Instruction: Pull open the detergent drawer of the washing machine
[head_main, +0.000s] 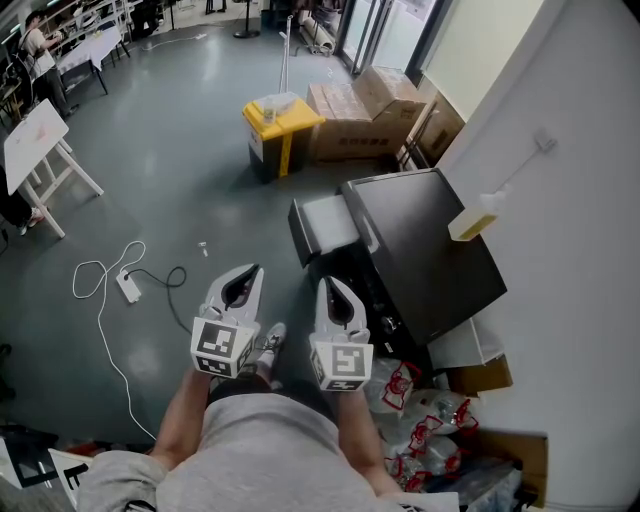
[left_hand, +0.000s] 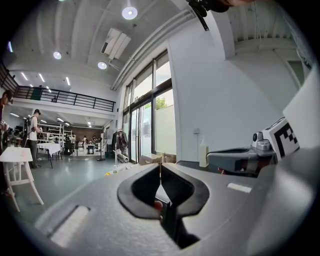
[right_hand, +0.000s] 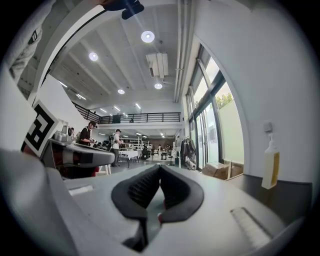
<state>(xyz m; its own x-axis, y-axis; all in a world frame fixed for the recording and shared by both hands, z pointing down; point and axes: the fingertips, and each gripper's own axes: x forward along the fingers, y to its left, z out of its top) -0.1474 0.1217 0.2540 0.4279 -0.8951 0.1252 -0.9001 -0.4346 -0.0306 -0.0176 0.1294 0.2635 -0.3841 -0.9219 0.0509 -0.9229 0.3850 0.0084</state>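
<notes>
The black washing machine (head_main: 430, 255) stands at the right of the head view, seen from above. A pale grey drawer (head_main: 325, 222) sticks out of its front at the far corner. My left gripper (head_main: 256, 272) and right gripper (head_main: 328, 284) hang side by side in front of the machine, near its front and apart from the drawer. Both point forward, level. In the left gripper view the jaws (left_hand: 160, 167) meet at the tips with nothing between them. The right gripper's jaws (right_hand: 160, 167) are likewise pressed together and empty. Neither gripper view shows the drawer.
A bottle of yellow liquid (head_main: 478, 215) stands on the machine's top by the white wall. Red-and-white bags (head_main: 425, 430) lie beside the machine. A yellow bin (head_main: 278, 125) and cardboard boxes (head_main: 360, 110) stand beyond. A white cable with a power strip (head_main: 128, 286) lies on the floor at left.
</notes>
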